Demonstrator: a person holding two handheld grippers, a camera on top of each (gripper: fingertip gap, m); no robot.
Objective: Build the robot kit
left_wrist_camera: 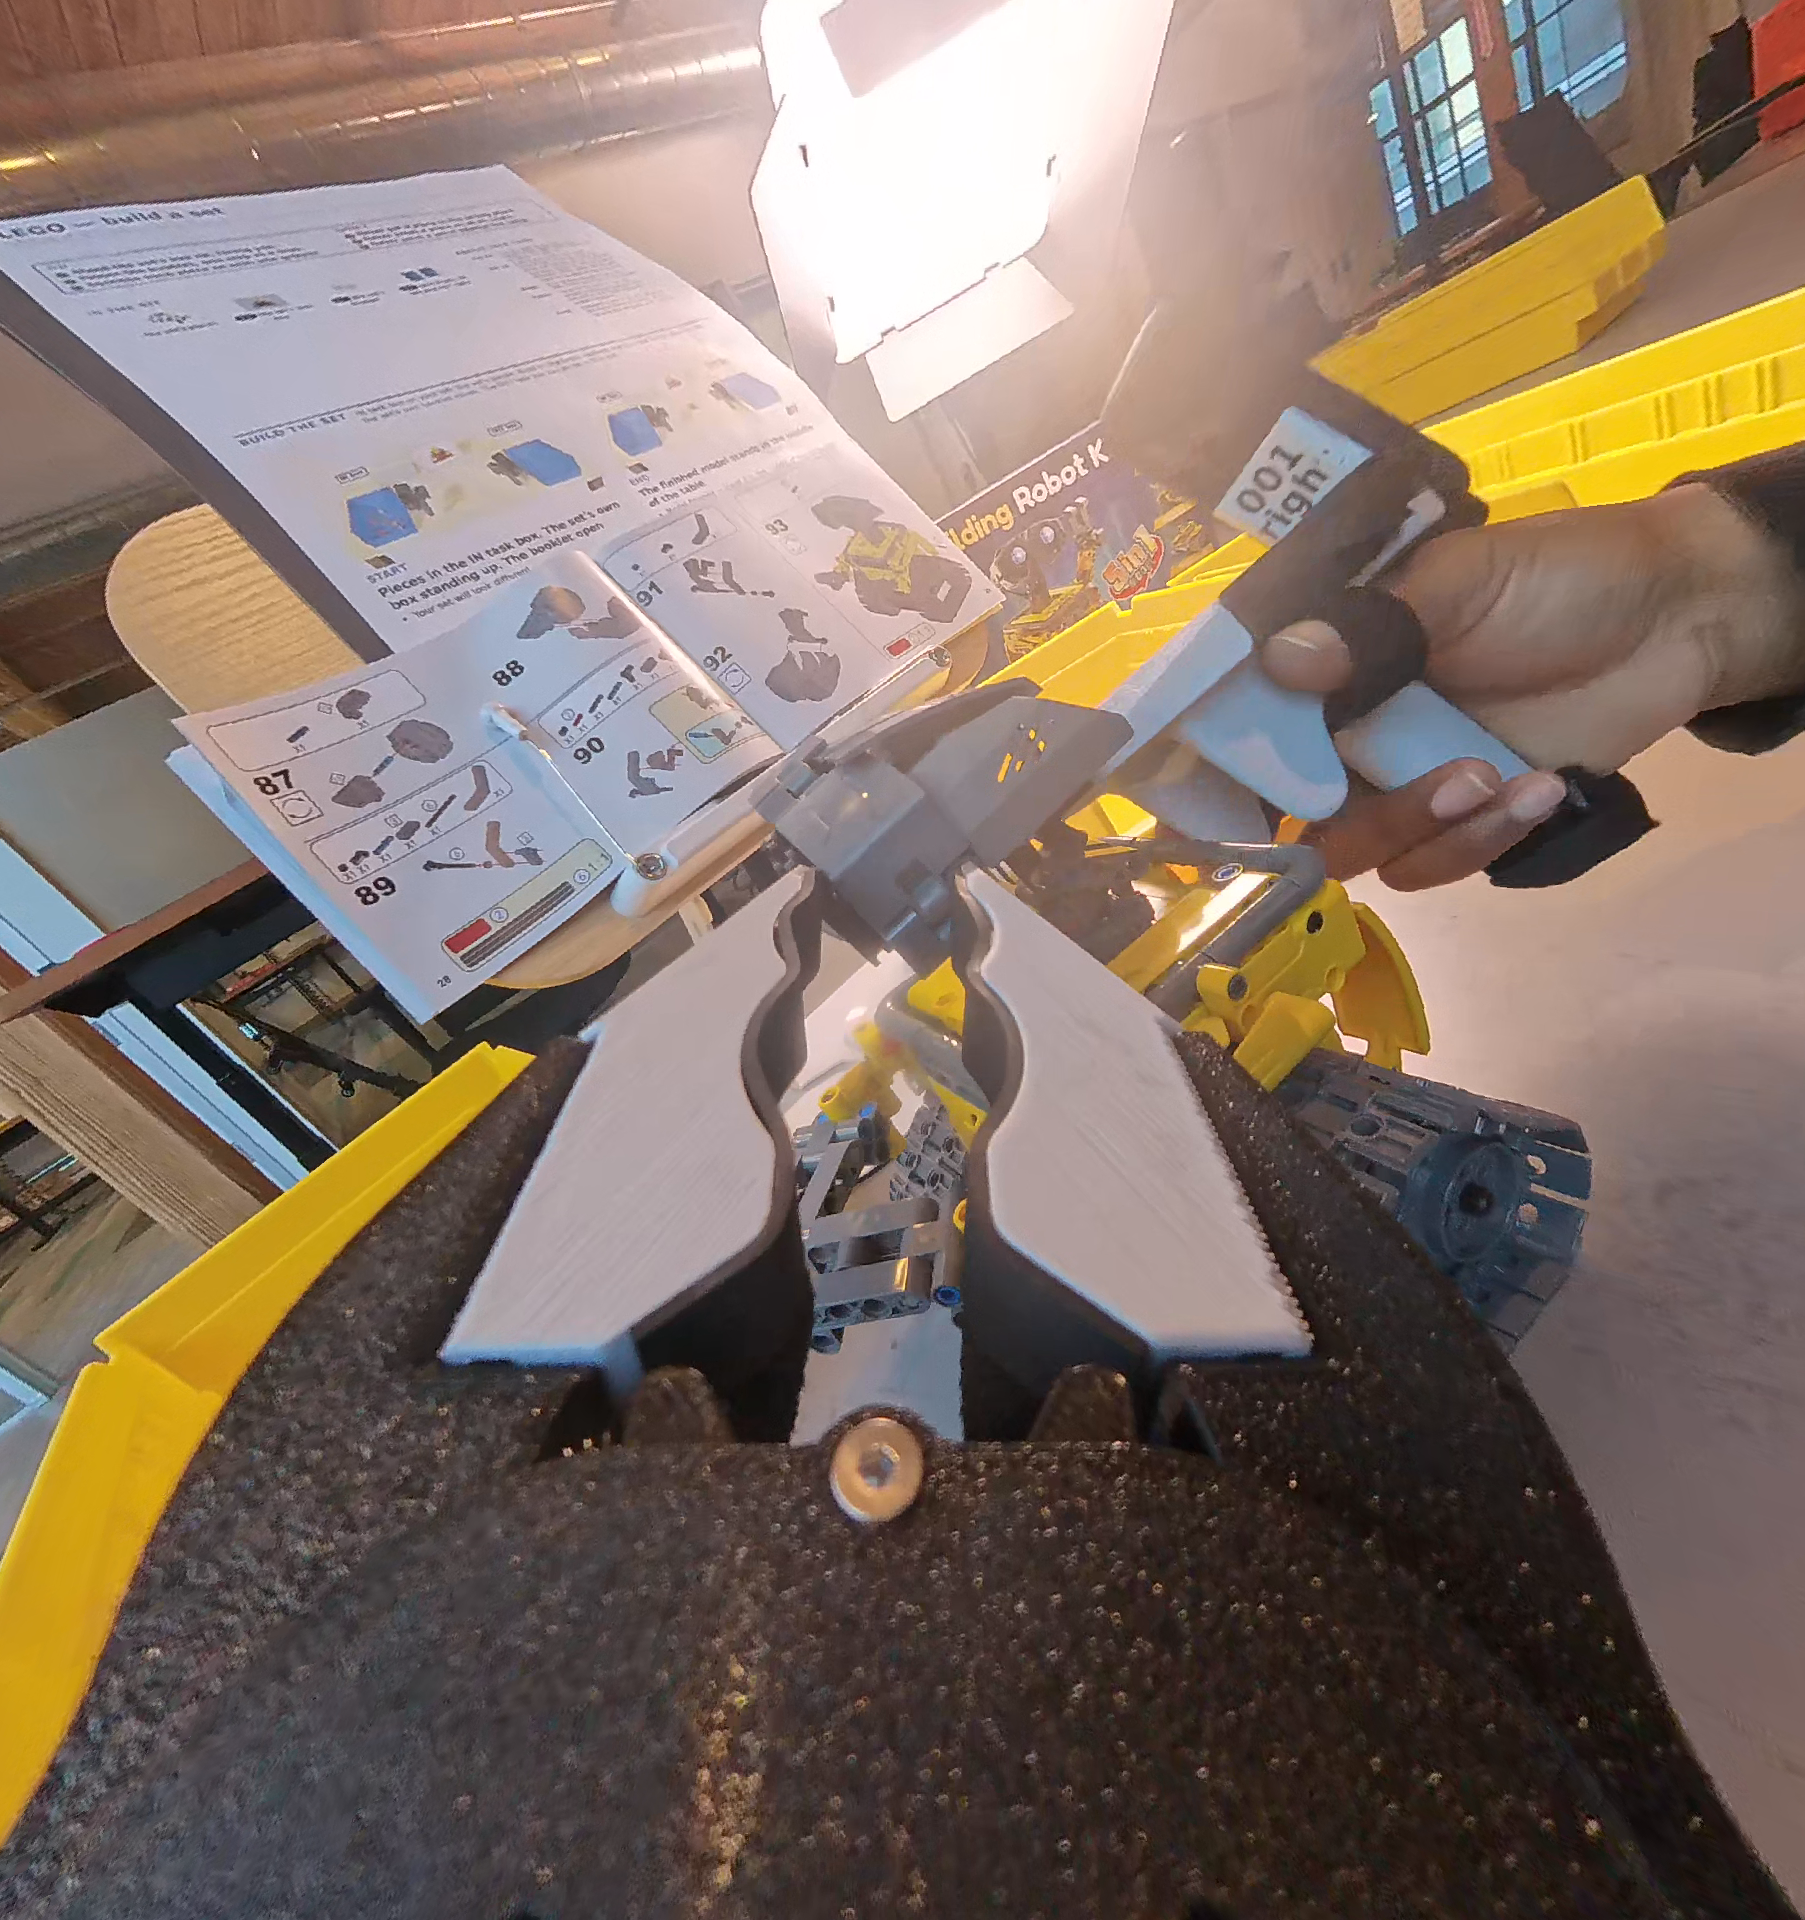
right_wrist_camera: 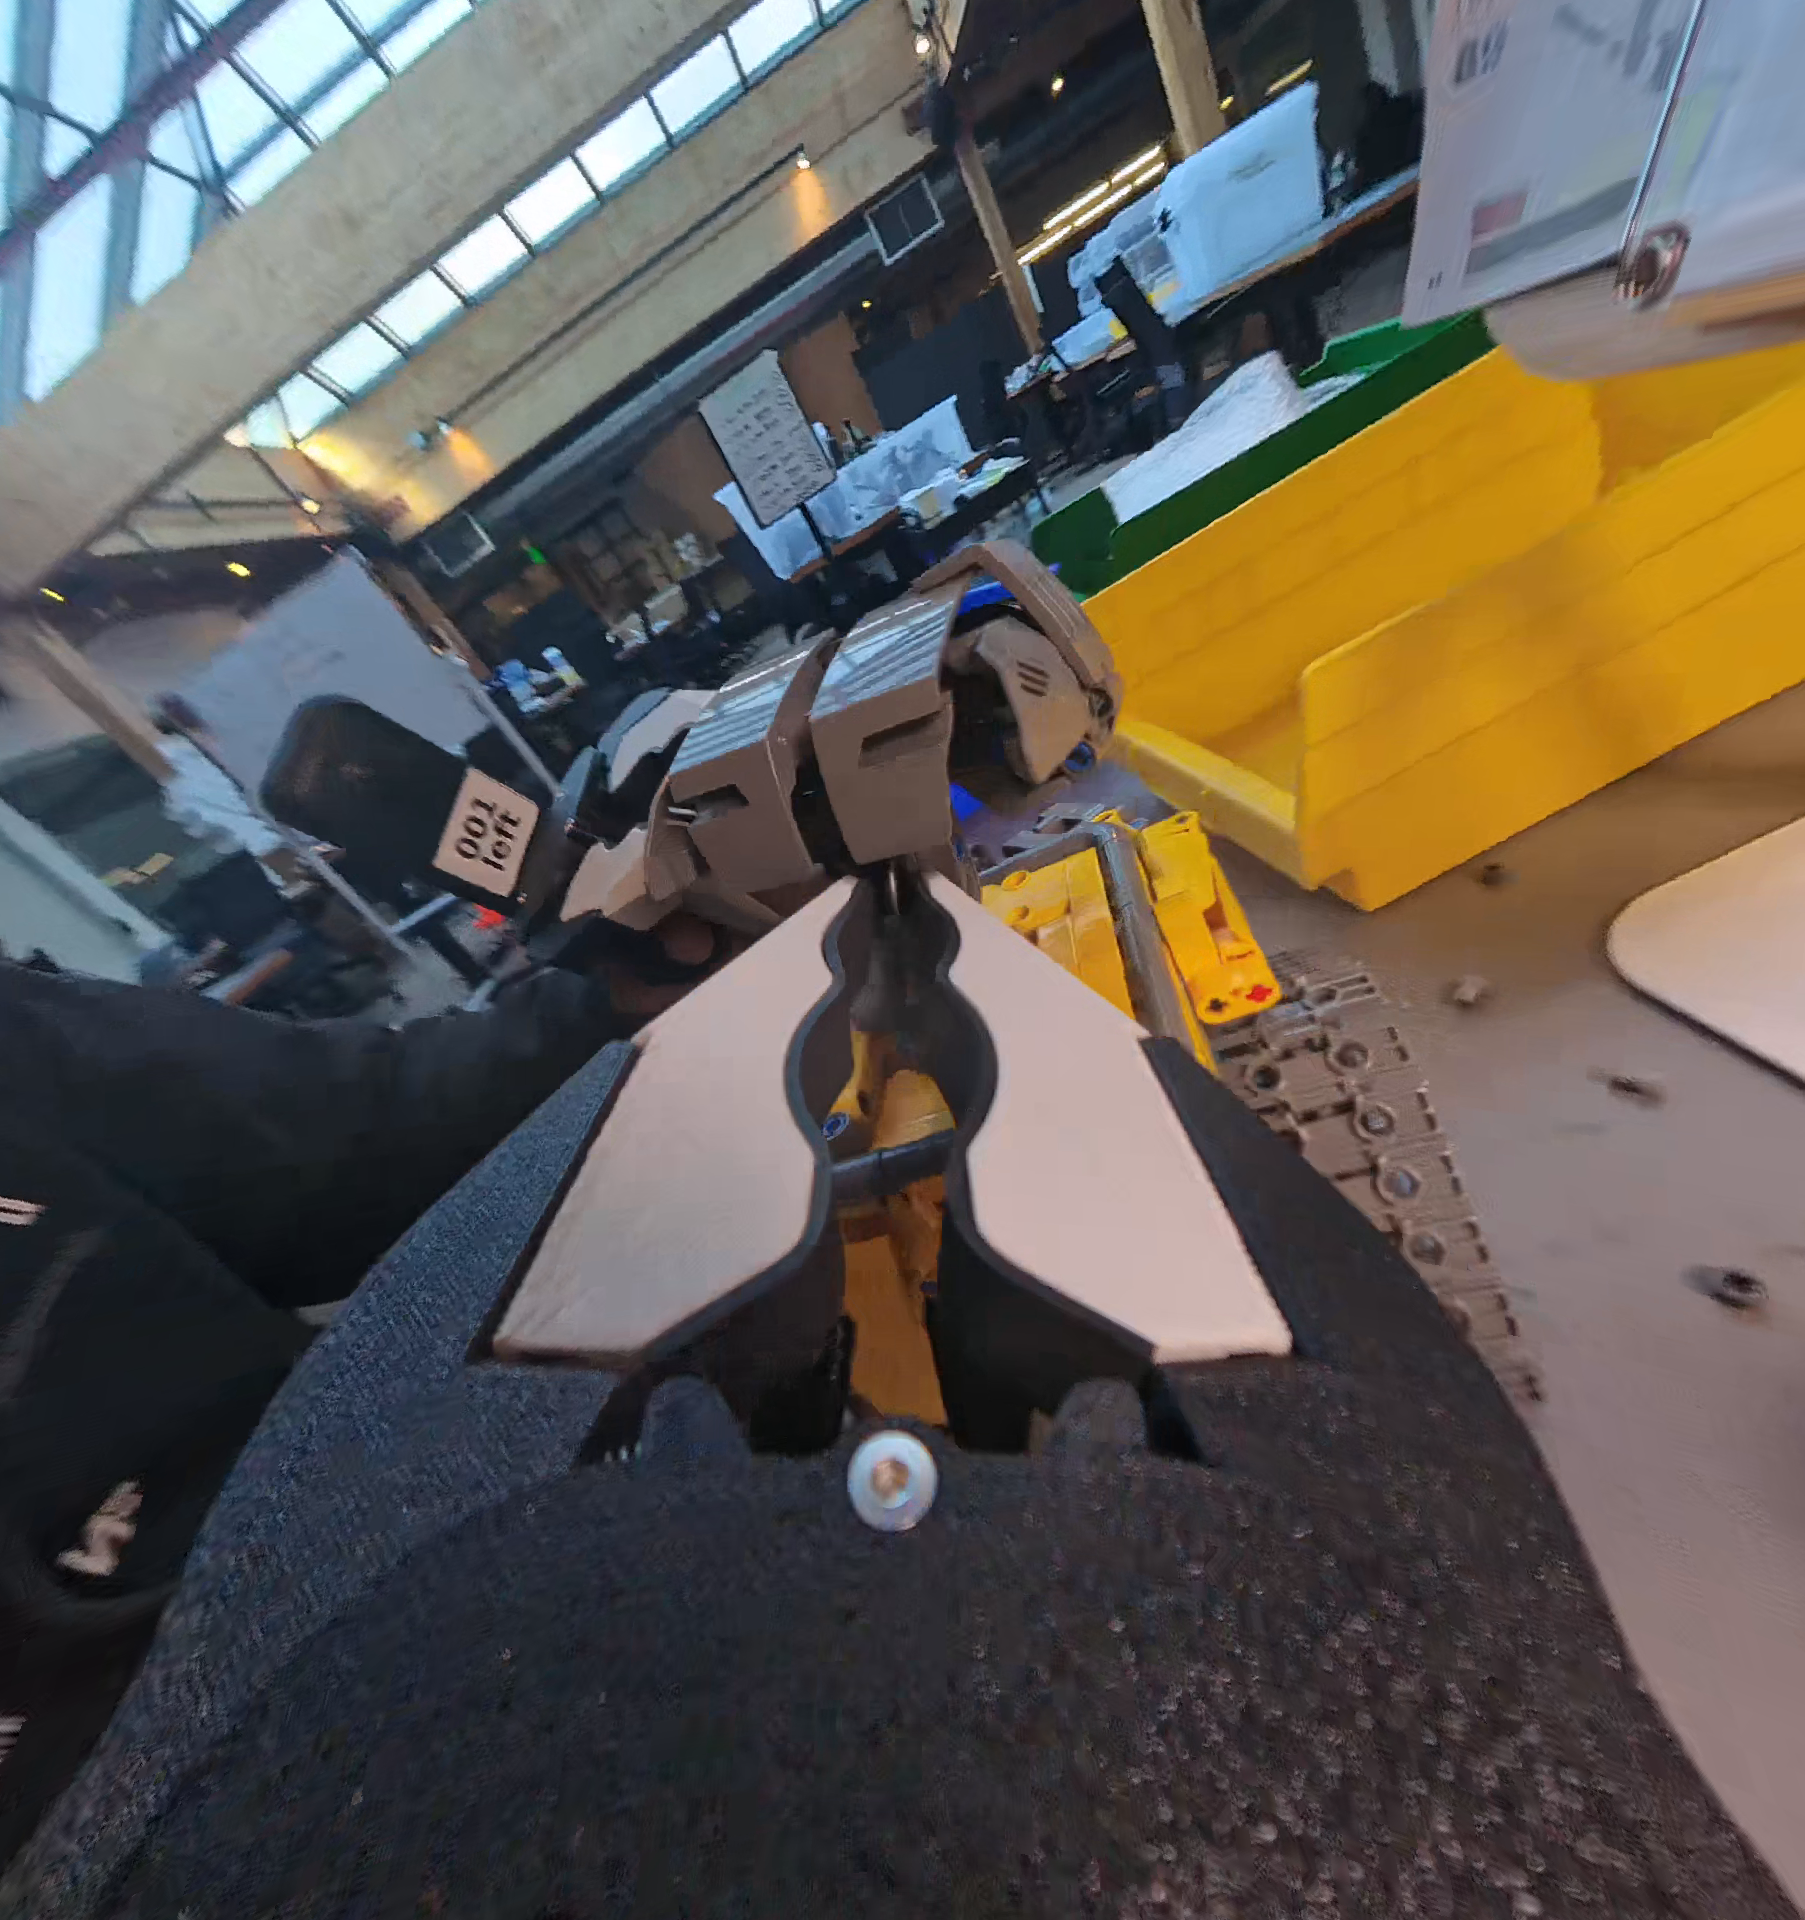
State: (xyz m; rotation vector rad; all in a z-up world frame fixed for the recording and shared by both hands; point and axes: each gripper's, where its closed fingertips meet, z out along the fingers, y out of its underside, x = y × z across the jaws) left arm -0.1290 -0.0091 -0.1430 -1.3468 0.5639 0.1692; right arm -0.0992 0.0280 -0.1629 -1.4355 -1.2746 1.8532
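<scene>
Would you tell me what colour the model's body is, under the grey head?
Yellow body, clearest in the right wrist view.

model (left_wrist_camera: 1282, 997) on table (left_wrist_camera: 1656, 1195), tracked base (left_wrist_camera: 1449, 1174) at its right | head assembly (left_wrist_camera: 877, 821) atop model | instruction booklet (left_wrist_camera: 524, 769) on stand behind-left | bins (right_wrist_camera: 1449, 644) behind

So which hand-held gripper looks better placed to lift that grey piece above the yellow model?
Left, probably: the left hand-held gripper clamps the grey piece by a chunky block, while the right hand-held gripper nips only a small part at its underside.
</scene>
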